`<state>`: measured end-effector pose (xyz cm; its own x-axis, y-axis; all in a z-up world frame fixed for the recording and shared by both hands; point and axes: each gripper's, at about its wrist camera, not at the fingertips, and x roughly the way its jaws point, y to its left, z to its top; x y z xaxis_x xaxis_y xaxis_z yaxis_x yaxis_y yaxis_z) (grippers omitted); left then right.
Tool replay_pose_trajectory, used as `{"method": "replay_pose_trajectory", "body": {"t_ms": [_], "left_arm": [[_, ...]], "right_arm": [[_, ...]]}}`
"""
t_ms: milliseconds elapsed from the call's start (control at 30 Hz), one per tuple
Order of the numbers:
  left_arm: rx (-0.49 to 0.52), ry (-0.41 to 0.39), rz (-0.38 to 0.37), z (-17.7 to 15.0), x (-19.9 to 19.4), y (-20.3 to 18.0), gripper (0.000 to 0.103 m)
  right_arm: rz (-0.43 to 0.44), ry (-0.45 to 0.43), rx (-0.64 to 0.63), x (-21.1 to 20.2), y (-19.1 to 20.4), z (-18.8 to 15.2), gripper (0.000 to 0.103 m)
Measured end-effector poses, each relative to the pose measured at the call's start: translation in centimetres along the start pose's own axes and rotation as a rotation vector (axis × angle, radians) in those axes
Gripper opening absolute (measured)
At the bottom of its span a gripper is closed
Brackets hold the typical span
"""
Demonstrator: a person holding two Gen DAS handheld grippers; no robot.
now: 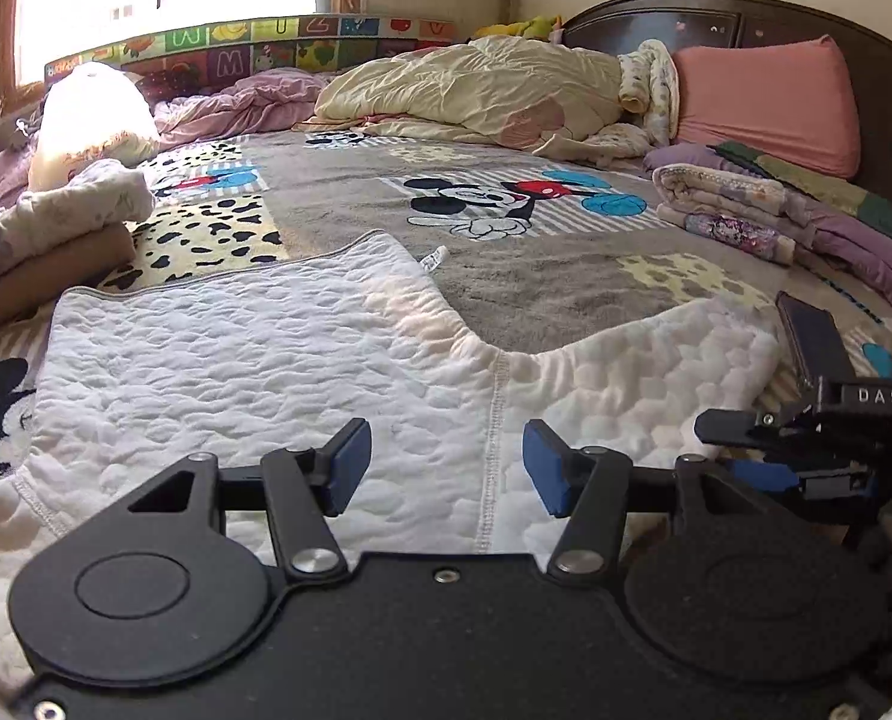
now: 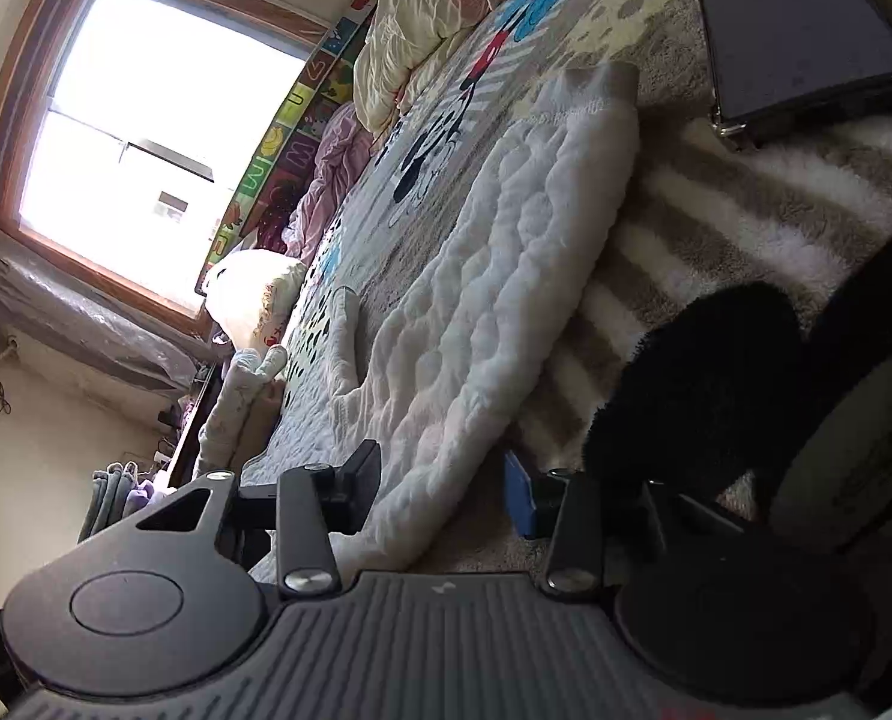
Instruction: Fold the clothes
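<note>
The white quilted trousers (image 1: 278,360) are laid flat on the bed (image 1: 536,276), unfolded; left tongs (image 1: 446,468) are held wide, right tongs (image 2: 440,495) wide astride a leg's edge.

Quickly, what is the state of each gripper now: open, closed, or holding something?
Left gripper: open, holding nothing, above the white quilted garment.
Right gripper: open, jaws on either side of the garment's edge, not yet closed on it.

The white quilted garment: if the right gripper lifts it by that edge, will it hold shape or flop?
Likely flop: the white quilted garment lies limp and follows the bedspread. Its padded texture suggests some bulk. The right gripper straddles its edge, jaws open.
</note>
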<state>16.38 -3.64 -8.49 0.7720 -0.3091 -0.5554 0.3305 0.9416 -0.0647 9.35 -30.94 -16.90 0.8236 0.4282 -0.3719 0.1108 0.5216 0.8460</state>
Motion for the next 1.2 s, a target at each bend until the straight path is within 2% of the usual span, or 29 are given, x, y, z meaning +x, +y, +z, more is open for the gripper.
{"method": "replay_pose_trajectory", "body": {"t_ms": [33, 100, 167, 233, 267, 333, 367, 533, 633, 733, 800, 867, 900, 967, 1033, 1133, 1200], "left_arm": [[-0.034, 0.007, -0.006, 0.8, 0.6, 0.0, 0.055], [-0.018, 0.009, -0.008, 2.7, 2.2, -0.9, 0.055], [-0.045, 0.04, 0.007, 4.2, 4.2, -1.4, 0.055], [-0.077, 0.067, 0.029, 5.5, 6.3, -1.7, 0.055], [-0.096, 0.079, 0.042, 6.1, 7.3, -1.9, 0.055], [-0.102, 0.093, 0.078, 6.9, 9.2, -2.4, 0.051], [-0.094, 0.097, 0.098, 7.3, 10.0, -2.7, 0.049], [-0.105, 0.134, 0.141, 8.0, 12.5, -3.4, 0.039], [-0.1, 0.137, 0.141, 8.2, 12.3, -3.7, 0.036], [-0.053, 0.146, 0.02, 9.0, 11.2, -5.1, 0.036], [0.016, 0.168, -0.081, 10.0, 10.3, -6.8, 0.038], [0.109, 0.199, -0.221, 11.0, 8.8, -9.0, 0.047], [0.176, 0.217, -0.285, 11.4, 8.0, -10.4, 0.053], [0.362, 0.245, -0.378, 11.7, 6.4, -14.0, 0.056], [0.527, 0.284, -0.413, 11.3, 5.7, -17.5, 0.056], [0.795, 0.377, -0.429, 9.3, 6.5, -22.3, 0.055], [0.891, 0.449, -0.399, 7.9, 8.3, -23.8, 0.055]], "right_arm": [[0.017, 0.004, -0.019, 0.3, 0.4, 0.0, 0.063], [0.051, 0.019, -0.076, 0.9, 1.4, -0.2, 0.073], [0.047, 0.026, -0.138, 1.6, 2.2, -0.5, 0.07], [0.029, 0.014, -0.182, 2.0, 2.7, -0.7, 0.056], [0.024, 0.009, -0.183, 2.2, 2.7, -0.5, 0.052], [0.007, -0.009, -0.159, 2.4, 2.3, -0.1, 0.039], [0.002, -0.02, -0.14, 2.4, 2.0, 0.2, 0.037], [-0.022, -0.099, -0.087, 2.0, 1.2, 1.3, 0.035], [-0.025, -0.117, -0.098, 2.3, 1.2, 1.5, 0.035], [-0.033, -0.127, -0.191, 2.4, 2.5, 1.1, 0.035], [-0.043, -0.135, -0.29, 2.5, 3.7, 0.6, 0.035], [-0.074, -0.143, -0.395, 2.5, 5.0, -0.1, 0.035], [-0.09, -0.151, -0.441, 2.6, 5.5, -0.5, 0.035], [-0.112, -0.155, -0.509, 2.7, 6.2, -1.0, 0.035], [-0.133, -0.15, -0.567, 3.1, 6.7, -1.6, 0.038], [-0.155, -0.132, -0.563, 3.4, 6.4, -2.3, 0.044], [-0.17, -0.123, -0.577, 3.2, 6.3, -2.9, 0.045]]}}
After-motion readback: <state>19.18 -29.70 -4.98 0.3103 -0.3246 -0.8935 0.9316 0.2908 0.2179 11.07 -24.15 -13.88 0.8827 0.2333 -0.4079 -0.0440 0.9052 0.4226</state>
